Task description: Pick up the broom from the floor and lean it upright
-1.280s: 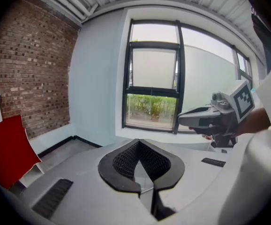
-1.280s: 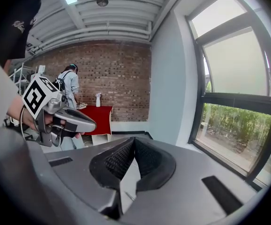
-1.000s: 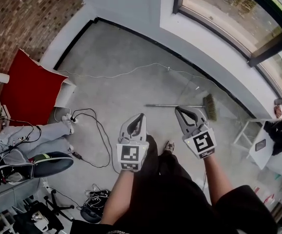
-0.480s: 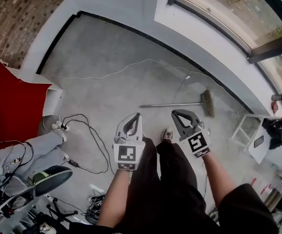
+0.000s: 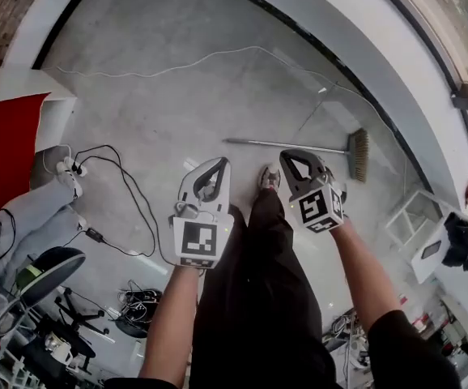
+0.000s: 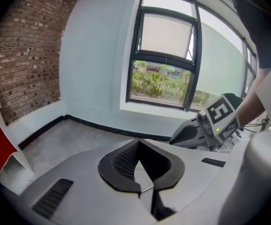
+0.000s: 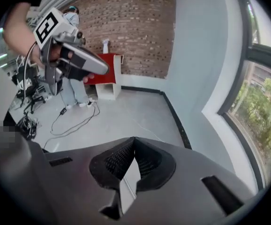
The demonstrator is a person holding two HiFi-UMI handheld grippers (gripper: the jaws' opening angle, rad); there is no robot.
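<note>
Two grippers hang low in the head view and both are empty. The left gripper [image 5: 220,163] has its jaws pressed together at the tips with nothing between them, which its own view confirms [image 6: 138,141]. The right gripper [image 5: 287,155] is likewise fully closed on nothing [image 7: 134,139]. Neither touches the broom [image 5: 262,143].

That broom lies flat on the grey floor [image 5: 161,96] at right of centre in the head view, just above the right gripper's tip and near the foot of the curved wall [image 5: 396,79]. Its long axis runs almost level across the frame: the bare end of the handle points left, and the bristle head sits at the right end, nearest the wall.

We judge it light and stiff, with most of its weight at the bristle end. The handle is thin and round, probably smooth metal, though the view is too coarse to be sure, so it may slip or roll in the jaws. We would open the right jaws and take the handle partway along, toward the head, then steady the far end with the left as it swings upright
</note>
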